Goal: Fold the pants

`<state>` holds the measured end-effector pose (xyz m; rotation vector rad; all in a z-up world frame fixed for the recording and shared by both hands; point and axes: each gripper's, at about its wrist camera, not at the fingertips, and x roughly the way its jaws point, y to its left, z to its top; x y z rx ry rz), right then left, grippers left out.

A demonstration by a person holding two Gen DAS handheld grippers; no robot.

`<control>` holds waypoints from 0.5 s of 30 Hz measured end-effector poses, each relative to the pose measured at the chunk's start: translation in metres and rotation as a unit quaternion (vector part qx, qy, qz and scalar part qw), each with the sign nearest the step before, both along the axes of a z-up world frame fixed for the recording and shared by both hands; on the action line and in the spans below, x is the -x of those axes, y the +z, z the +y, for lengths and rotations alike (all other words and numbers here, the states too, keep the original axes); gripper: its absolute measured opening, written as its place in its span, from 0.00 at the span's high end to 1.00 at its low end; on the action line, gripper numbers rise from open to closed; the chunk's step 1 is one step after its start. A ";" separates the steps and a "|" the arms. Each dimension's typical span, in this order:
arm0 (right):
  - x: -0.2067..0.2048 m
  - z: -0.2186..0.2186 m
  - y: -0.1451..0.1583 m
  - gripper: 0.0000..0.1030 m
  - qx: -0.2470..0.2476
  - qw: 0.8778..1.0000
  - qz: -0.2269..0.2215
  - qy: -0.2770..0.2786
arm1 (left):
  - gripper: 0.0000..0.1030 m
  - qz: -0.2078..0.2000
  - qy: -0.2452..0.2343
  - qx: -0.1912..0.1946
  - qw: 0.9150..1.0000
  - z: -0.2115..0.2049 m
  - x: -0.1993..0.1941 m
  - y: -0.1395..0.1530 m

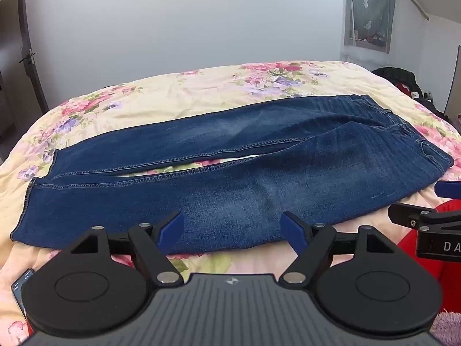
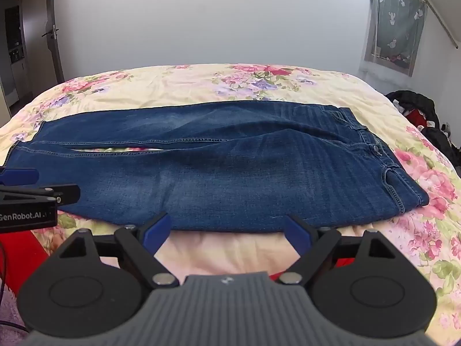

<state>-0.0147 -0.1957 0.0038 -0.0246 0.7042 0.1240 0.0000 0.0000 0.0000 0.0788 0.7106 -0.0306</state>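
Note:
Dark blue jeans (image 1: 219,178) lie flat across the bed, legs to the left and waistband (image 2: 383,155) to the right, with a narrow gap between the two legs. My left gripper (image 1: 232,227) hovers open over the near edge of the front leg, nothing between its blue pads. My right gripper (image 2: 227,230) is open too, just short of the jeans' near edge close to the hip. Each gripper shows at the side of the other's view: the right gripper (image 1: 432,201) at the right edge, the left gripper (image 2: 34,190) at the left edge.
The bed has a cream floral quilt (image 1: 201,92). A phone (image 1: 21,291) lies at the near left corner. Red fabric (image 1: 417,262) sits at the bed's near edge. Dark clothes (image 2: 417,112) are piled at the right. A door (image 2: 53,34) stands far left.

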 end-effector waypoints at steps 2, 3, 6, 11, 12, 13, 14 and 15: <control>0.000 0.000 0.000 0.21 -0.001 1.000 0.001 0.000 | 0.13 0.000 0.001 -0.001 1.000 0.000 0.000 0.000; 0.000 0.000 0.000 0.21 -0.001 1.000 0.002 0.000 | 0.13 0.000 0.001 -0.001 1.000 0.001 0.000 0.000; 0.000 0.001 0.000 0.21 -0.002 1.000 0.004 0.000 | 0.13 0.000 0.002 0.000 1.000 0.002 0.000 -0.001; 0.001 0.006 0.001 0.20 -0.004 1.000 0.006 0.001 | 0.13 0.001 0.003 -0.002 1.000 0.005 0.003 -0.004; 0.002 0.006 0.002 0.21 -0.005 1.000 0.006 0.001 | 0.13 0.002 0.002 -0.004 1.000 0.004 0.004 -0.004; 0.003 0.006 0.003 0.20 -0.006 1.000 0.006 0.001 | 0.13 0.002 0.002 -0.005 1.000 0.004 0.004 -0.004; 0.000 0.004 0.002 0.20 -0.009 1.000 0.007 0.004 | 0.13 0.002 0.002 -0.004 1.000 0.005 0.005 -0.005; 0.000 0.004 0.002 0.20 -0.009 1.000 0.007 0.004 | 0.13 0.002 0.003 -0.004 1.000 0.004 0.006 -0.002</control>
